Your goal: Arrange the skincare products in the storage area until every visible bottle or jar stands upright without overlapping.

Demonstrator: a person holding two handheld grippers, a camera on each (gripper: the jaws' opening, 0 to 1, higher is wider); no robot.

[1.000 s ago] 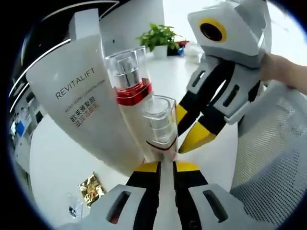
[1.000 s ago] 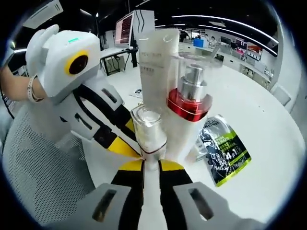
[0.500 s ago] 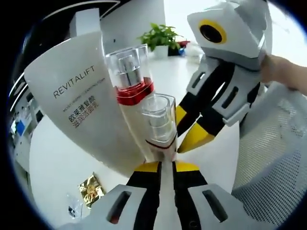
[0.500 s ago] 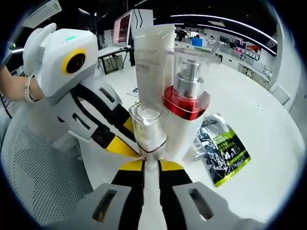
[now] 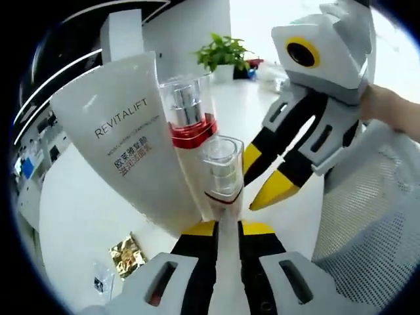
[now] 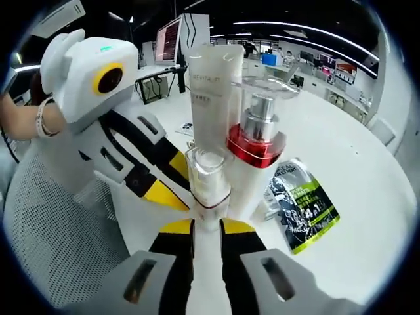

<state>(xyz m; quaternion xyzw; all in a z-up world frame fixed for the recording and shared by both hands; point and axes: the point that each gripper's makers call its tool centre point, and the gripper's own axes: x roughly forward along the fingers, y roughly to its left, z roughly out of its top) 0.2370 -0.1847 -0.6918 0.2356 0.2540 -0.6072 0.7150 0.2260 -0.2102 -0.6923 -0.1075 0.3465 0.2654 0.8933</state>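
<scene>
A small white pump bottle (image 5: 222, 172) with a clear cap rises from between the jaws of my left gripper (image 5: 230, 228), which is shut on its lower body. Behind it stand a taller bottle with a red collar (image 5: 191, 125) and a white REVITALIFT tube (image 5: 128, 141). My right gripper (image 5: 252, 191) comes in from the right, its tips just beside the small bottle's base. In the right gripper view the small bottle (image 6: 209, 172) sits just ahead of the right gripper (image 6: 208, 226), whose jaws stand narrowly apart. The left gripper (image 6: 184, 195) reaches in from the left. The red-collared bottle (image 6: 256, 141) and the tube (image 6: 211, 79) stand behind.
A white mesh surface (image 5: 367, 216) (image 6: 52, 236) lies close beside the grippers. On the white table (image 5: 72, 216) lie a gold sachet (image 5: 126, 254) and a green-and-black packet (image 6: 303, 209). A potted plant (image 5: 222, 52) stands far back. A person's hand (image 5: 394, 111) holds the right gripper.
The small bottle has stayed fixed between the left jaws while the tube and the tall bottle slid right in that view. In the right gripper view it has shifted slightly right.
</scene>
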